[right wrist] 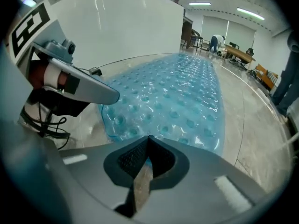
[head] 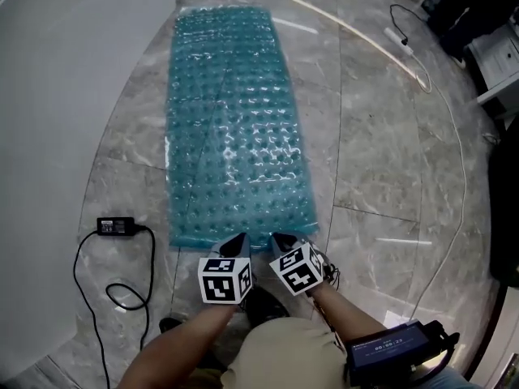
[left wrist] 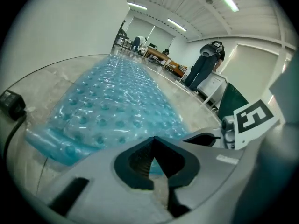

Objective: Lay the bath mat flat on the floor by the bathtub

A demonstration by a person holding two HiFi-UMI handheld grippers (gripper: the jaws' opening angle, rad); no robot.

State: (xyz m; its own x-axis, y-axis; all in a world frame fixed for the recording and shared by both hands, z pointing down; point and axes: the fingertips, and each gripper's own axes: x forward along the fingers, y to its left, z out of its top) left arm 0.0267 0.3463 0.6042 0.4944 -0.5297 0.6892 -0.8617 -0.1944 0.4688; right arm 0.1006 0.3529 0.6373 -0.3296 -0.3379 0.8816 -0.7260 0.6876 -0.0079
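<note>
**Almost laid flat**

Head view: translucent teal nubbed bath mat (head: 231,128) lies 6 to 12 o'clock, white tub wall (head: 73,79) at 9.
Left gripper view: left gripper (left wrist: 153,139) pinches its near hem.
Right gripper view: right gripper (right wrist: 148,137) likewise; seemingly limp, light.

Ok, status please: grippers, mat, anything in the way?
Left gripper and right gripper shut on mat, near edge. Mat spread beside tub. Adapter left of it, apart.
</note>
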